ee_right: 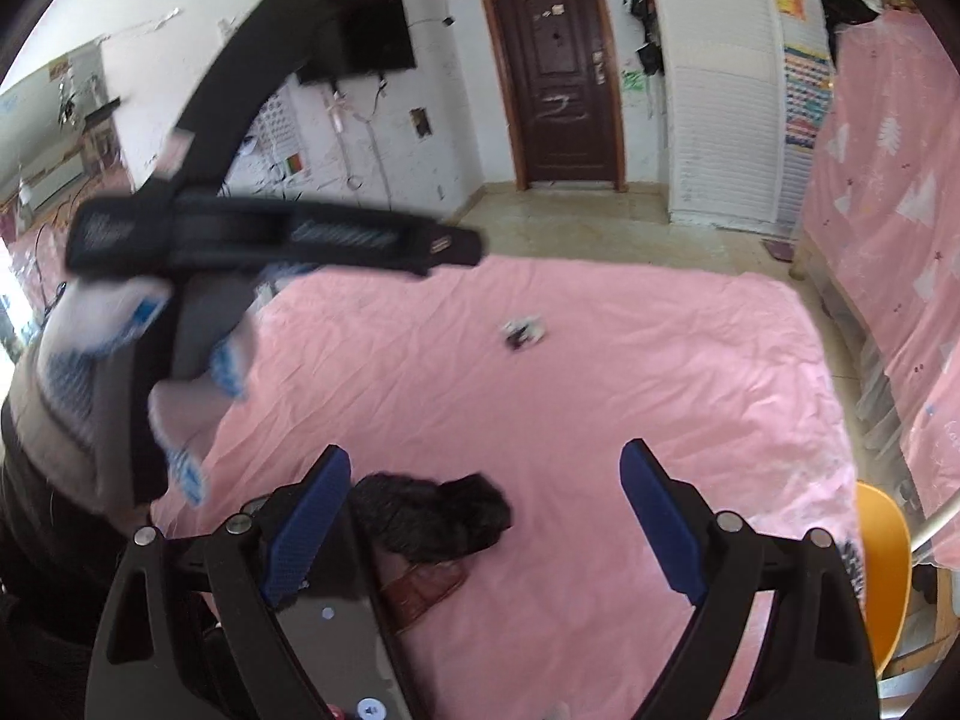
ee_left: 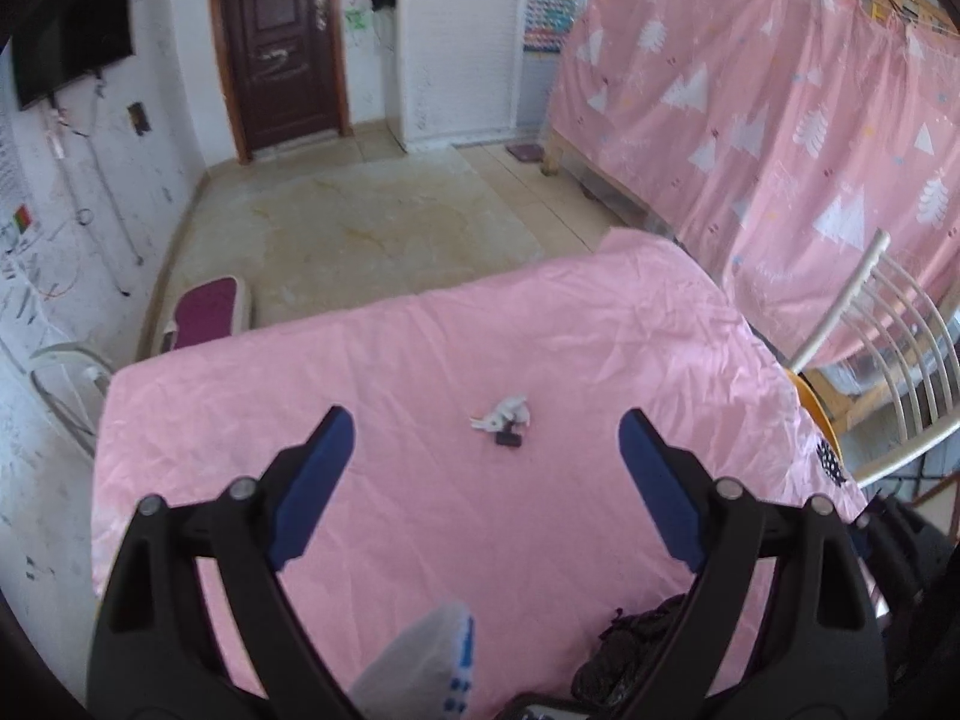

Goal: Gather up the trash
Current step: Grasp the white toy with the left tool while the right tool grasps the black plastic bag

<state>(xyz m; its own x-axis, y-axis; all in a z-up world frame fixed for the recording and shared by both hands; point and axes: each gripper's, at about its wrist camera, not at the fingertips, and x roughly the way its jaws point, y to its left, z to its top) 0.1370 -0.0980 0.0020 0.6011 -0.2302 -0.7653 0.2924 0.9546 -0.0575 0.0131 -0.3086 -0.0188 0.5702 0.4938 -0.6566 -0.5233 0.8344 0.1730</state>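
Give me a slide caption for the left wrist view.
Open left gripper hovers above crumpled trash on pink tablecloth.

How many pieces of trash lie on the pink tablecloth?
2, close together mid-table: crumpled white paper and a small dark piece just in front of it. The black bag may hide more.

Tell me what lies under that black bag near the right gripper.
The black bag rests on the pink sheet, and a brown leather-looking item pokes out beneath its near edge. The rest of that item is covered.
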